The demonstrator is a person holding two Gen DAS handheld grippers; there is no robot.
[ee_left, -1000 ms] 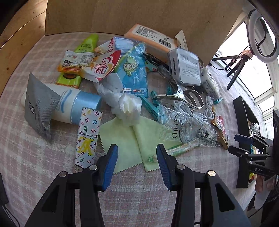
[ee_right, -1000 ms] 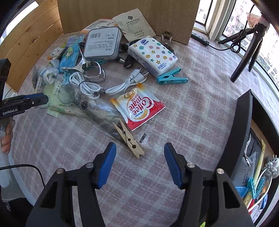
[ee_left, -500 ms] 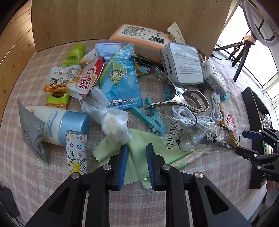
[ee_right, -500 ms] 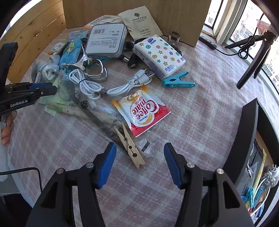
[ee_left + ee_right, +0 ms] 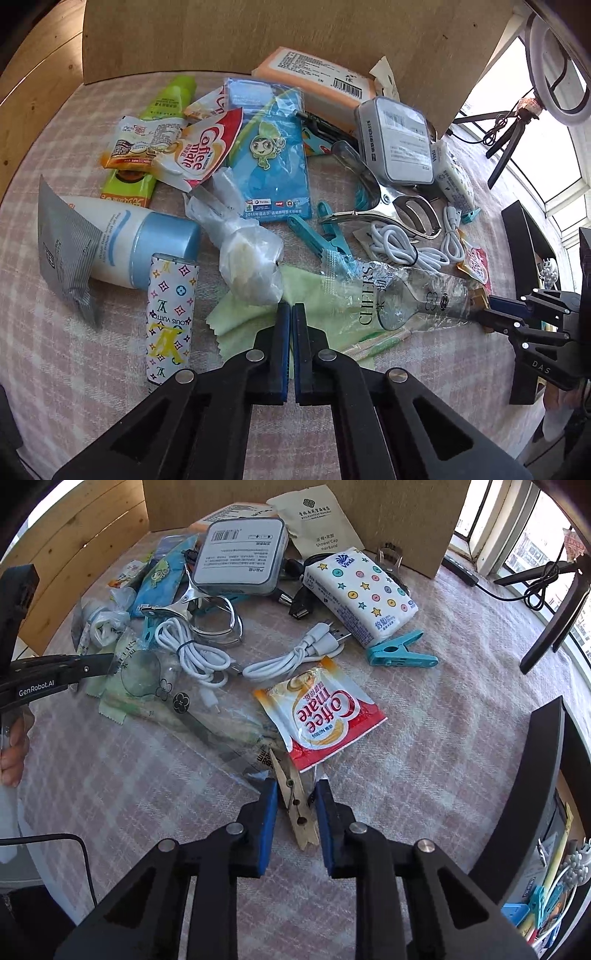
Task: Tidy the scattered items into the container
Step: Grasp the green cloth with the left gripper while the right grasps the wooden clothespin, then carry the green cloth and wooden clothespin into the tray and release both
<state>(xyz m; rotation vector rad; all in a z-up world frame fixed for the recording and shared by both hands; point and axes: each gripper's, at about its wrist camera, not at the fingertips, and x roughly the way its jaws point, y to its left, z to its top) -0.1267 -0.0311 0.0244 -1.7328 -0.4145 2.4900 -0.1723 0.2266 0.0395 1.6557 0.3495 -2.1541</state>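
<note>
Now both jaws have narrowed since before.

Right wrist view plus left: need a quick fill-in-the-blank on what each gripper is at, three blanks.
1. The right gripper, jaws closing, has a wooden ____ between its pads.
2. The left gripper is shut on the light ____ cloth.
3. The Coffee mate sachet by the teal clip lies on the ____ tablecloth.

Missing words: clothespin; green; checked

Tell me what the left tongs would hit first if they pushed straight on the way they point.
Most likely the green cloth: the left tongs are shut right over it. The tied plastic bag lies just beyond the tips, though depth is hard to judge.
</note>
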